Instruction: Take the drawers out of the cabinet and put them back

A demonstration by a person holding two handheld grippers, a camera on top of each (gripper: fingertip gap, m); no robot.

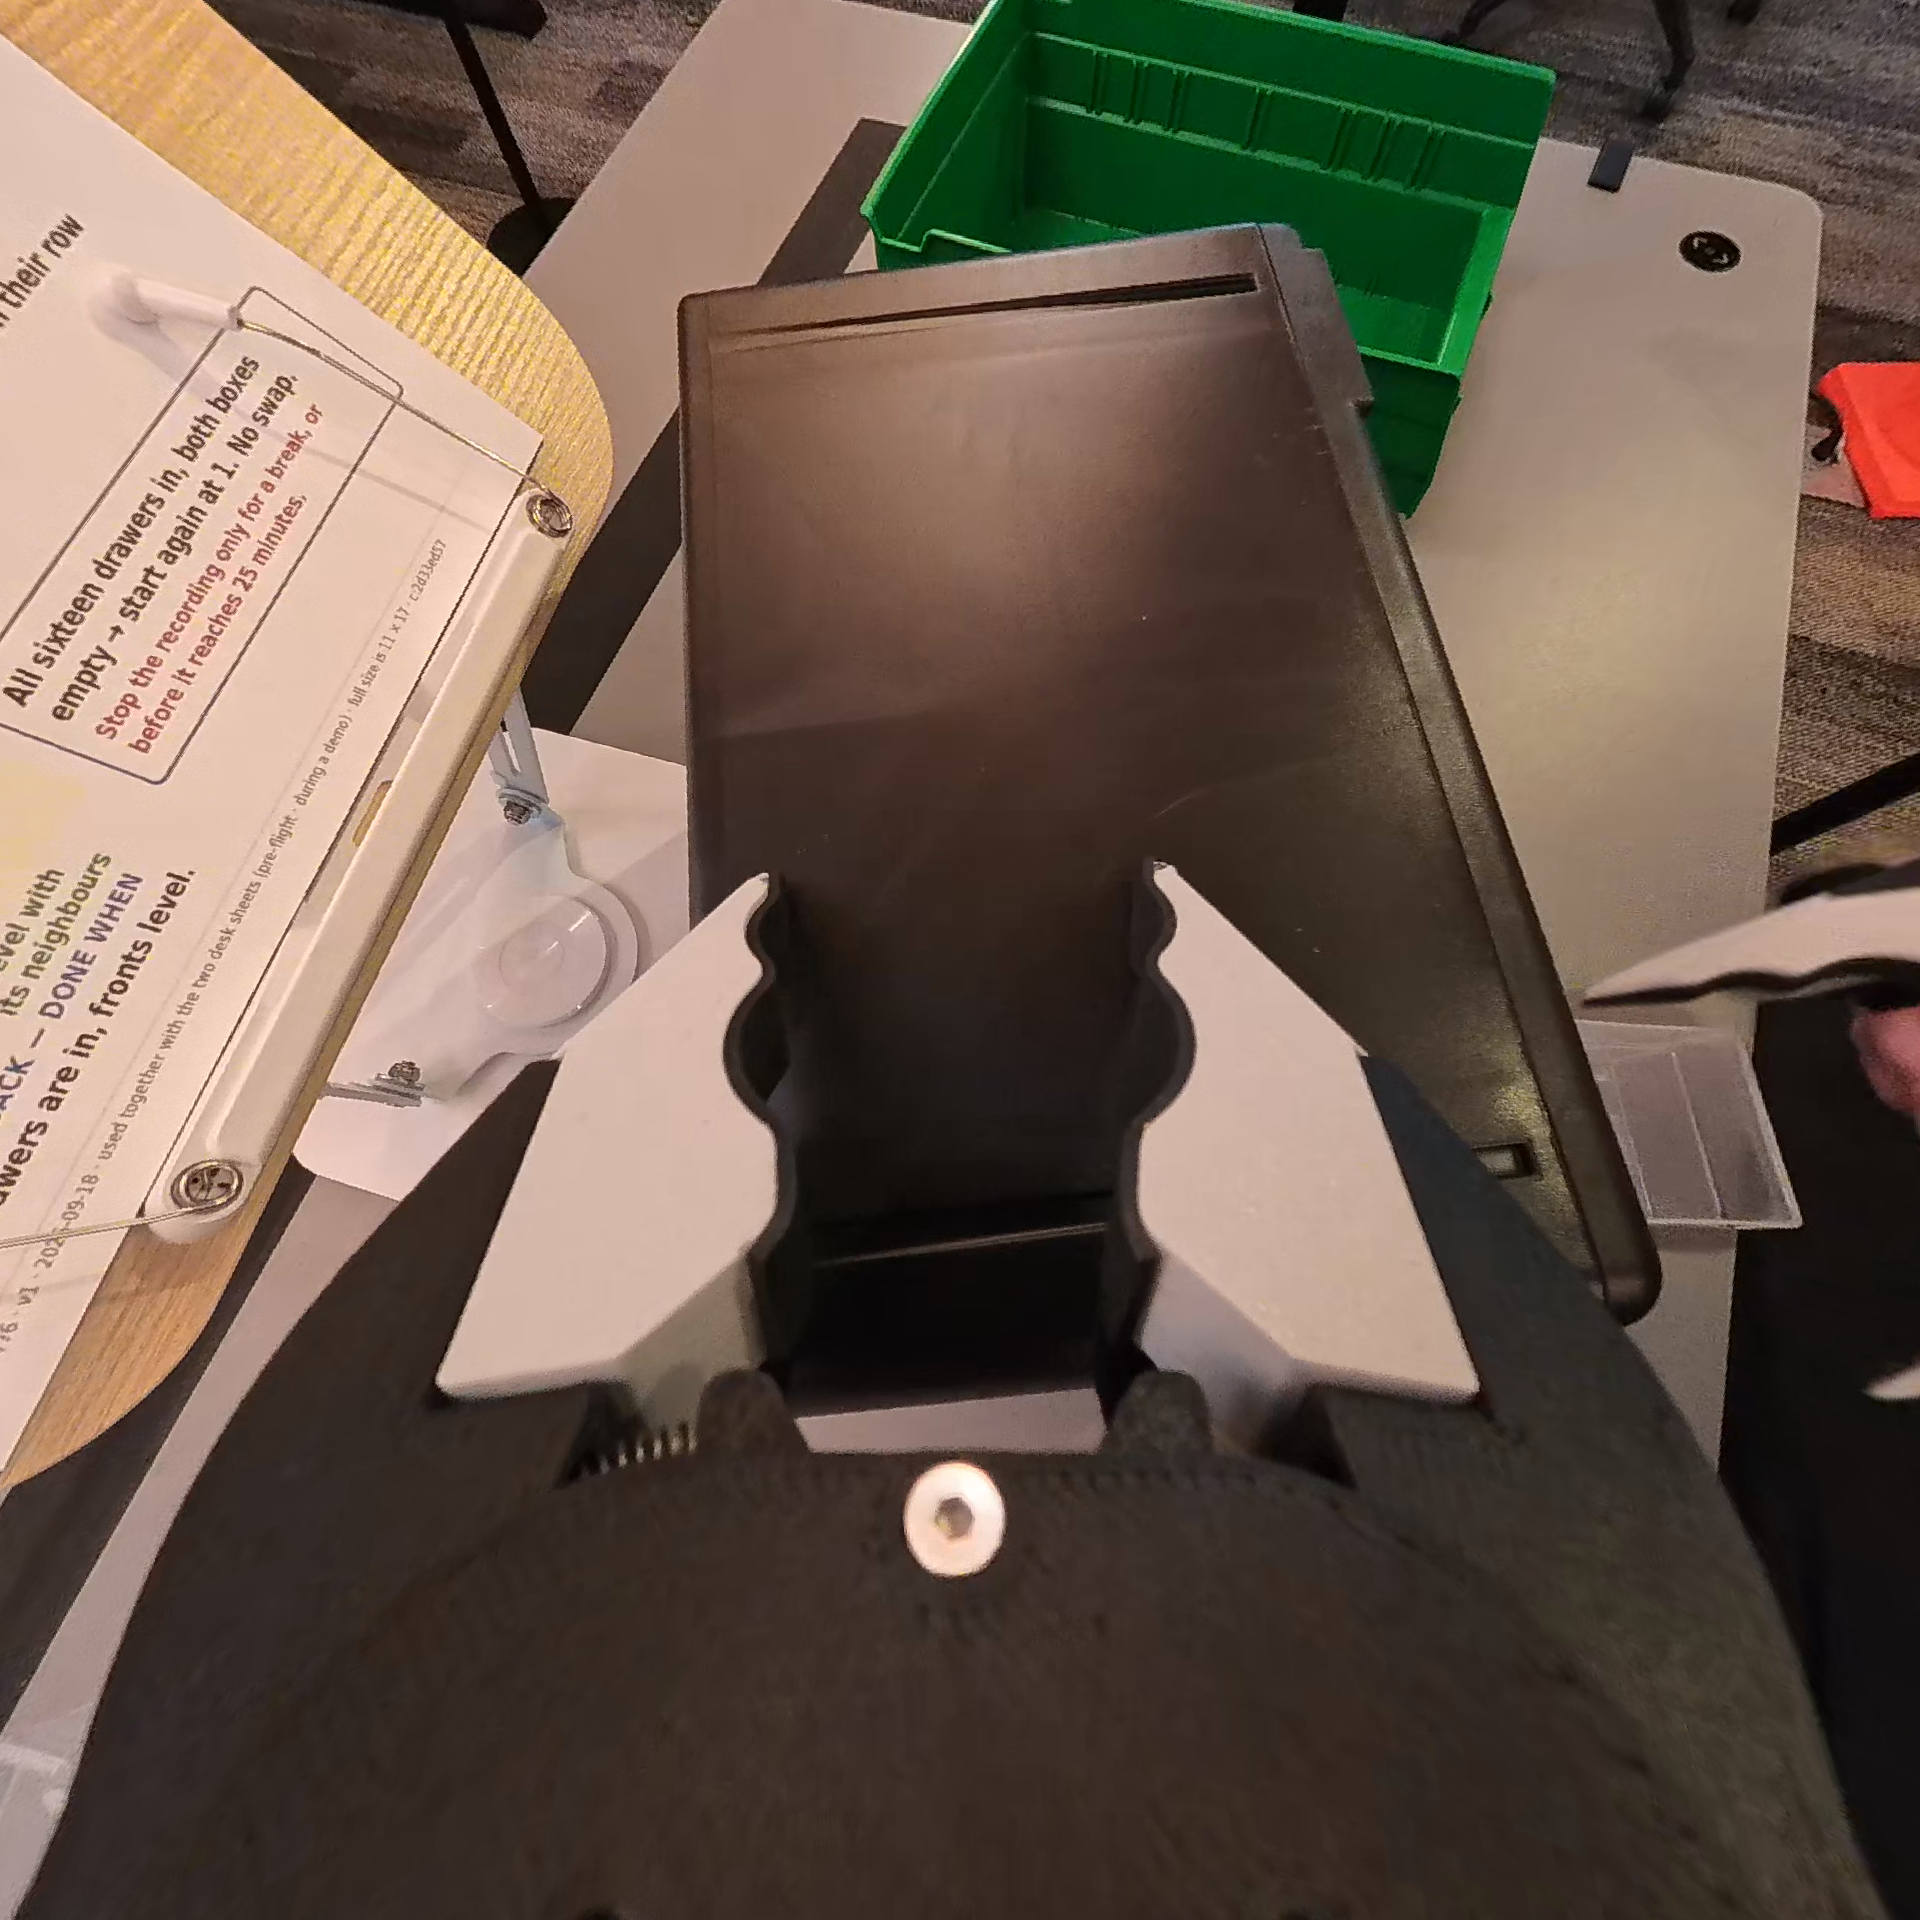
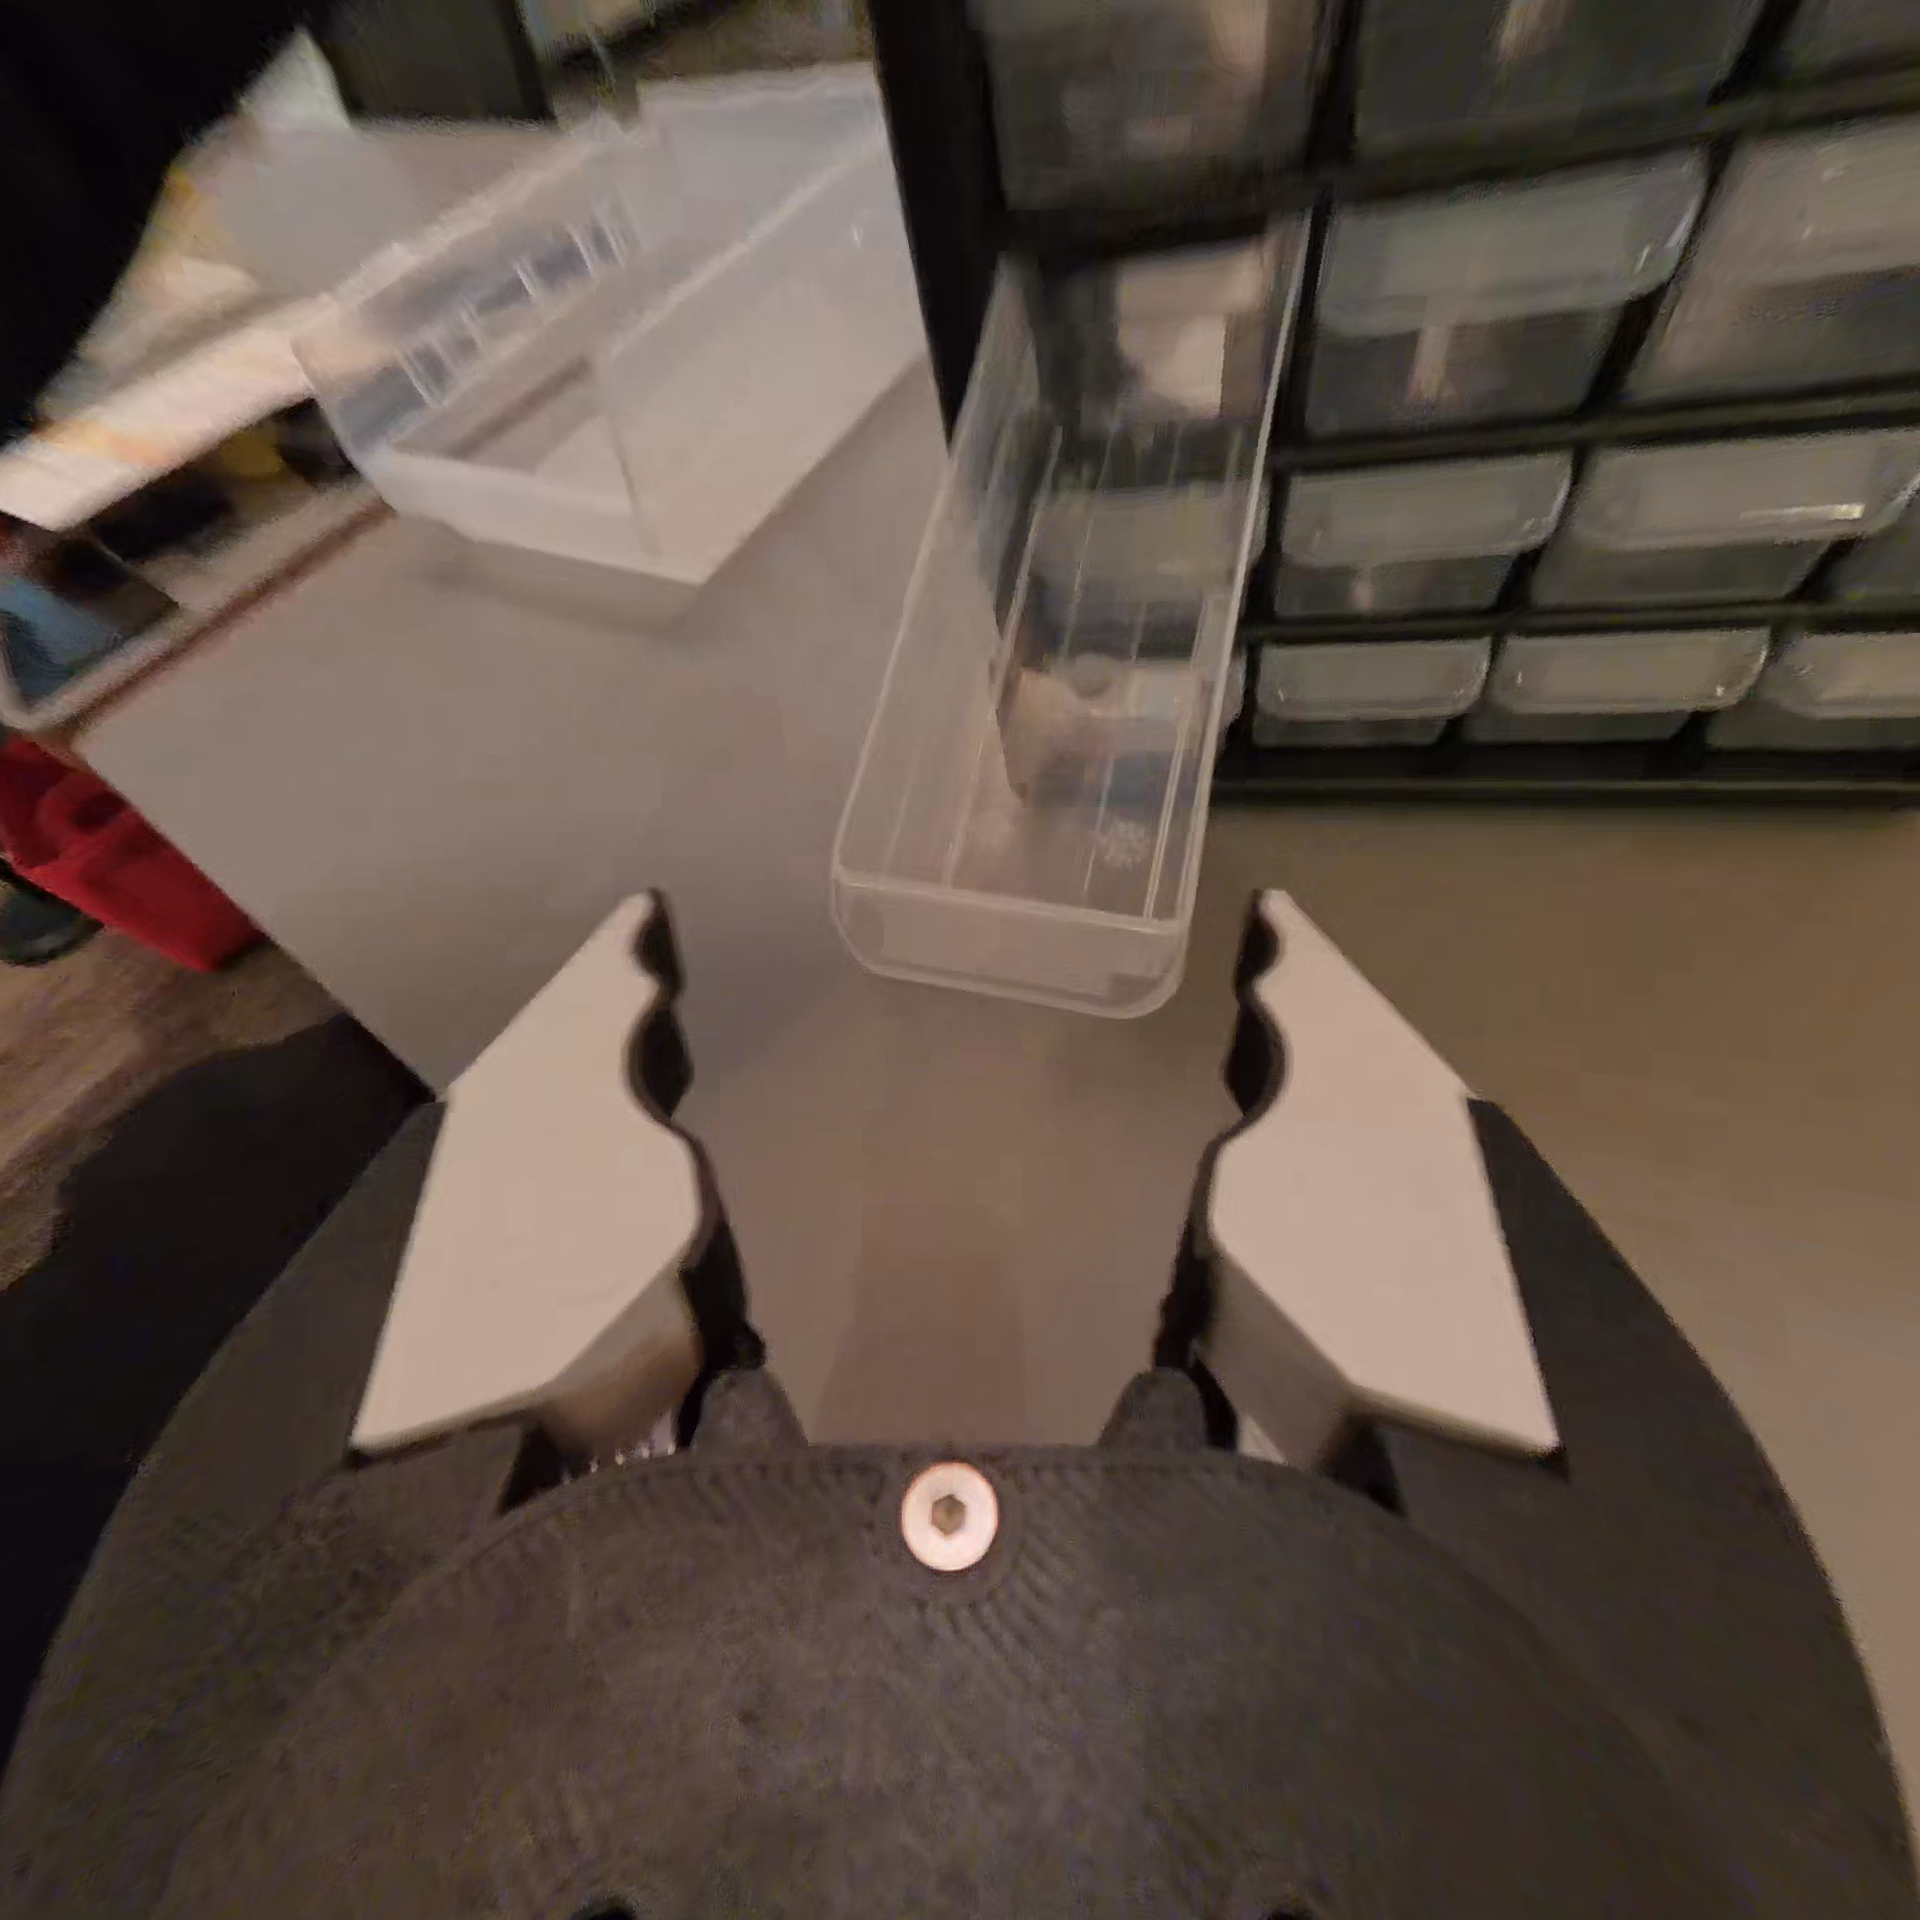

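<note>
The black cabinet [image 1: 1039,582] is seen from above in the left wrist view. My left gripper [image 1: 956,894] hovers over or rests on its top, jaws part open with nothing between them. In the right wrist view the cabinet [image 2: 1288,447] shows its front with several translucent drawers. One clear drawer [image 2: 1049,727] in the left column is pulled most of the way out and tilts down. My right gripper [image 2: 956,904] is open just in front of the drawer's front lip, not touching it. That drawer [image 1: 1694,1132] and the right gripper [image 1: 1766,966] also show at the left view's right edge.
A green bin [image 1: 1195,156] stands behind the cabinet. A printed sheet on a white stand [image 1: 208,623] is to the left. Clear plastic bins [image 2: 582,436] sit on the grey table [image 2: 468,727] left of the cabinet. A red object [image 2: 104,862] lies beyond the table's left edge.
</note>
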